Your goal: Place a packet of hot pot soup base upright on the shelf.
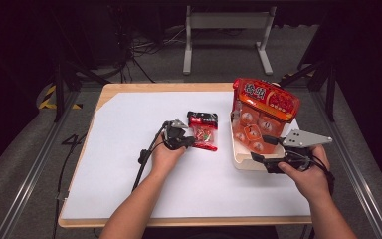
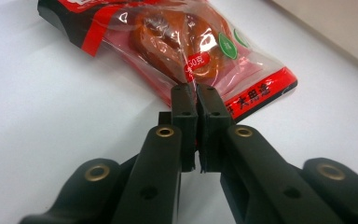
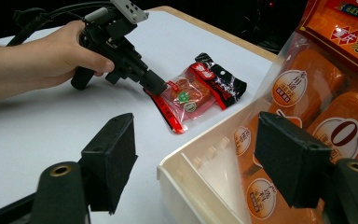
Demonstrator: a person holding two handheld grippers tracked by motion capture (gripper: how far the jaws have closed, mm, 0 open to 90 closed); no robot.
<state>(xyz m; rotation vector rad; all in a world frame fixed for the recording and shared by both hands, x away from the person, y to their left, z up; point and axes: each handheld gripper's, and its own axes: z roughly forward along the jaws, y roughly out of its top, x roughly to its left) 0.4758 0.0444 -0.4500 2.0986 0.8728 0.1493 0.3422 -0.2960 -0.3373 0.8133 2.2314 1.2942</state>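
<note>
A small red-and-black snack packet (image 1: 204, 130) (image 2: 182, 46) (image 3: 191, 93) lies flat on the white sheet near the table's middle. My left gripper (image 1: 193, 142) (image 2: 196, 91) (image 3: 156, 86) is shut on the packet's near clear edge, with the plastic pinched between the jaw tips. A cream tray (image 1: 241, 162) (image 3: 182, 177) at the right holds a big orange bag of wrapped portions (image 1: 263, 107) (image 3: 317, 93), which leans upright in it. My right gripper (image 1: 263, 149) (image 3: 198, 140) stands open across the tray's near corner, one jaw outside the wall and one beside the orange bag.
The white sheet (image 1: 129, 149) covers most of the wooden table (image 1: 104, 94). A cable (image 1: 144, 159) trails from the left gripper back along the forearm. Beyond the table's far edge stand a metal frame leg (image 1: 186, 45) and floor cables.
</note>
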